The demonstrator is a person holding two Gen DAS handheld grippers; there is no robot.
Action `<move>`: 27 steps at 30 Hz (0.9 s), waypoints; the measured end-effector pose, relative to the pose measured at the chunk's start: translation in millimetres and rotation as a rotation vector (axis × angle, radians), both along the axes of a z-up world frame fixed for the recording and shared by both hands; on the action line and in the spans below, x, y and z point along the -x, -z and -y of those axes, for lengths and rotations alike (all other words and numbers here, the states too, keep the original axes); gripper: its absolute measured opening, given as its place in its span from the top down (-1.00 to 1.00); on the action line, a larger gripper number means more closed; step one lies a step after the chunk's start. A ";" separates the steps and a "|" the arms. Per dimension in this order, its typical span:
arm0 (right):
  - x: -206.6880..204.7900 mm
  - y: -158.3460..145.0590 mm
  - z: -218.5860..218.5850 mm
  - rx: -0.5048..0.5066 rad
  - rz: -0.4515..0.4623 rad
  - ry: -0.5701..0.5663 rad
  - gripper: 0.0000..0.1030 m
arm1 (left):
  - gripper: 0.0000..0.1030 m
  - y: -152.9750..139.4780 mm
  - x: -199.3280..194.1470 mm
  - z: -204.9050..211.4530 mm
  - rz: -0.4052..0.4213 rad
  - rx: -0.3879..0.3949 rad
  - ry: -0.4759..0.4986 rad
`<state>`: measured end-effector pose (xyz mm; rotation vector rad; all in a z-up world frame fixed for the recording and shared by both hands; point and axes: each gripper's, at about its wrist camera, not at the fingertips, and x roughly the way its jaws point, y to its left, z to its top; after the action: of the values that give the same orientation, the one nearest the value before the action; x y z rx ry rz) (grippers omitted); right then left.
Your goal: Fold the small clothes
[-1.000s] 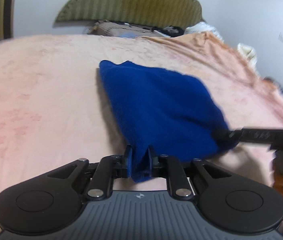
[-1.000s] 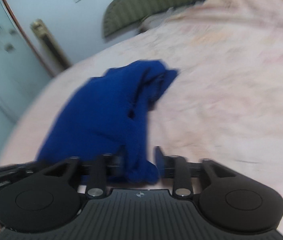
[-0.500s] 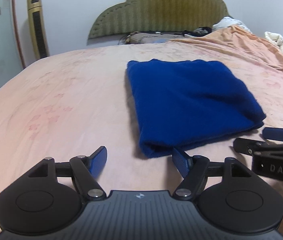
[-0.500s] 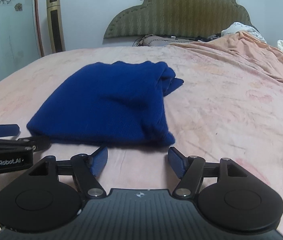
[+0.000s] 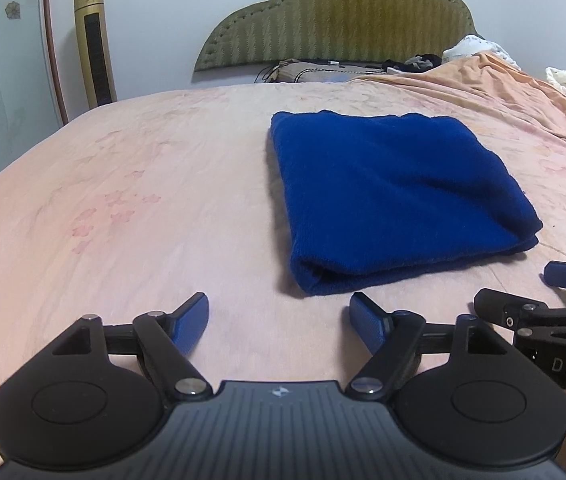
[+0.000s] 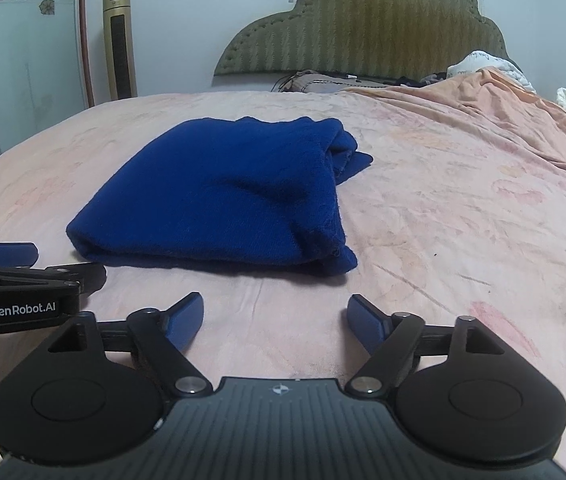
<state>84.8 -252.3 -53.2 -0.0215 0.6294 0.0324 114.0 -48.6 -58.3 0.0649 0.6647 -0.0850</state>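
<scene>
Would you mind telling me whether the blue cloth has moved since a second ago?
Yes. The blue cloth dropped from both tools onto the bed and lies flat, below the headboard.

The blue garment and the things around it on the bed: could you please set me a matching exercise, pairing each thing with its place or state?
Things:
1. blue garment
2. left tool
3. headboard
4. gold tower fan

Places or states:
A. standing against the wall, left of the bed
B. folded, lying flat on the pink sheet
C. olive green, at the far end of the bed
D. open, with nothing between its fingers

Pairs: 1-B, 2-D, 3-C, 4-A
</scene>
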 end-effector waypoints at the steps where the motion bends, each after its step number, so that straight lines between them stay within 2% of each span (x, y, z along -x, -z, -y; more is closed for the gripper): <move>1: 0.8 -0.1 -0.9 0.003 0.001 -0.003 -0.67 | -0.60 0.4 0.5 -0.2 0.001 -0.002 -0.003; 9: 3.0 -0.7 -2.4 0.023 0.004 0.005 -0.99 | -0.78 3.9 4.2 -2.4 0.002 -0.006 -0.002; 12: 1.8 1.1 -2.4 0.032 -0.004 0.011 -0.99 | -0.91 5.5 5.7 -5.6 0.005 0.001 -0.019; 15: 1.3 2.4 -2.7 0.040 -0.008 0.011 -0.99 | -0.92 5.8 7.0 -9.2 0.004 0.015 -0.027; 22: -6.5 7.3 -4.4 0.057 -0.042 0.011 -1.00 | -0.95 7.3 6.8 -9.8 -0.002 -0.007 -0.025; 27: -9.6 8.7 2.1 0.012 -0.057 0.008 -1.00 | -0.96 7.7 7.5 -12.5 -0.005 0.007 -0.033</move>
<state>94.4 -254.4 -61.9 -0.0301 0.6869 0.0211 106.5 -36.1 -66.0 0.0467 0.6704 -0.0556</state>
